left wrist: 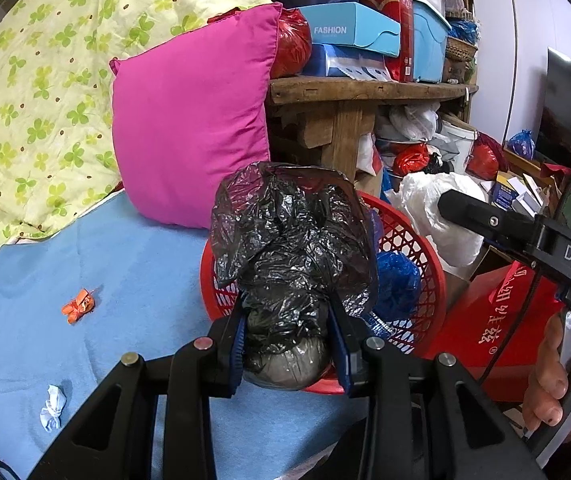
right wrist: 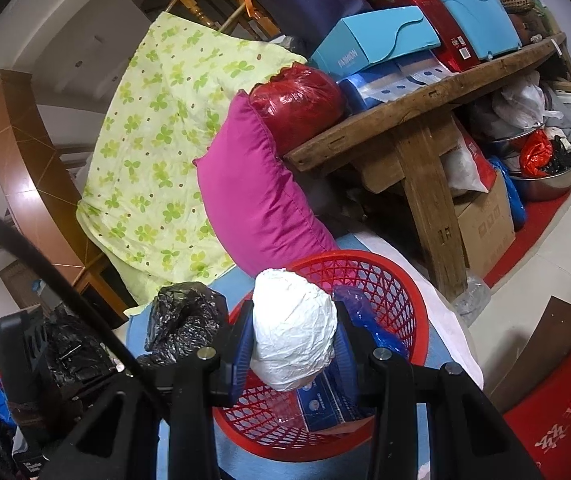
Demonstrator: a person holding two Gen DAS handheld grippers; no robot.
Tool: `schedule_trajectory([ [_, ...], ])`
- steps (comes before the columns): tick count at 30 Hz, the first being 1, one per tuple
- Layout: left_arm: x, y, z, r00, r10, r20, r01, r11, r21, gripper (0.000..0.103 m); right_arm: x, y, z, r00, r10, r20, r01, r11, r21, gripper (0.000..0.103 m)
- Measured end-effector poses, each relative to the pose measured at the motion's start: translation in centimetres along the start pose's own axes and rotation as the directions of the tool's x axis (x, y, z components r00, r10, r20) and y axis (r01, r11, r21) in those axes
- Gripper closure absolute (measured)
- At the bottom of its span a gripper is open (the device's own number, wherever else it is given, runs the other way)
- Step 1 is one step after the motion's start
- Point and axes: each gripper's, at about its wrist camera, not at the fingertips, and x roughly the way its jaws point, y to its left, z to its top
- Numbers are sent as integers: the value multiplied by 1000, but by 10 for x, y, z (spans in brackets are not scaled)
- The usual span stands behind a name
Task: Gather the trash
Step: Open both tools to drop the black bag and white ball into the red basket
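My left gripper (left wrist: 291, 340) is shut on a crumpled black plastic bag (left wrist: 289, 248) and holds it over the near rim of a red mesh basket (left wrist: 417, 240). My right gripper (right wrist: 295, 344) is shut on a crumpled white plastic bag (right wrist: 293, 328) and holds it above the same red basket (right wrist: 401, 292), which holds a blue plastic bag (right wrist: 369, 324) and a blue packet. An orange wrapper (left wrist: 79, 306) and a pale blue crumpled wrapper (left wrist: 52, 408) lie on the blue bed sheet (left wrist: 125, 280). The black bag (right wrist: 183, 320) and the left gripper show at the left of the right wrist view.
A magenta pillow (left wrist: 189, 128) and a green clover quilt (left wrist: 37, 92) lie behind the basket. A wooden bench (left wrist: 365, 92) loaded with boxes stands at the back. Bags, a steel basin (right wrist: 545, 180) and a cardboard box (right wrist: 485, 220) crowd the floor under it. A red bag (left wrist: 497, 312) stands at right.
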Motion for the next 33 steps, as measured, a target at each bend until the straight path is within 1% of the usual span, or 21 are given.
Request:
schedule_trajectory([
  [9,15,5,4,1000,-12,-21,12,1000,-5,65,12,-3,-1,1000,-14,-23,14,1000,4,62],
  [13,25,7,7,998,-39,-41,39,999,-16,65,20,-1,1,999,-19,-32,19,1000,1,62],
  [16,33,11,9,996,-70,-57,68,997,-37,65,28,-3,3,999,-22,-40,23,1000,7,62],
  [20,47,20,11,987,-137,-80,130,988,-87,65,42,-8,7,998,-32,-60,34,999,26,62],
  [25,62,25,15,977,-193,-93,180,975,-129,65,60,-18,14,996,-45,-78,51,996,75,62],
  [27,67,25,17,975,-203,-91,190,973,-133,64,68,-22,18,995,-45,-88,54,994,97,62],
  [28,70,25,18,975,-205,-91,192,973,-131,63,73,-24,20,995,-39,-97,49,993,111,61],
  [29,72,25,19,973,-212,-93,200,971,-131,60,77,-26,20,994,-36,-101,48,992,120,56],
  [30,74,25,19,971,-221,-94,208,969,-133,54,81,-27,20,994,-35,-105,49,990,131,51],
  [31,76,25,19,969,-227,-94,214,967,-136,50,84,-28,20,993,-35,-109,51,988,145,43],
  [32,77,26,19,969,-229,-89,216,966,-140,43,88,-29,20,993,-31,-115,50,985,163,42],
  [33,76,26,19,970,-229,-82,216,966,-142,40,91,-30,20,992,-26,-120,47,984,174,42],
])
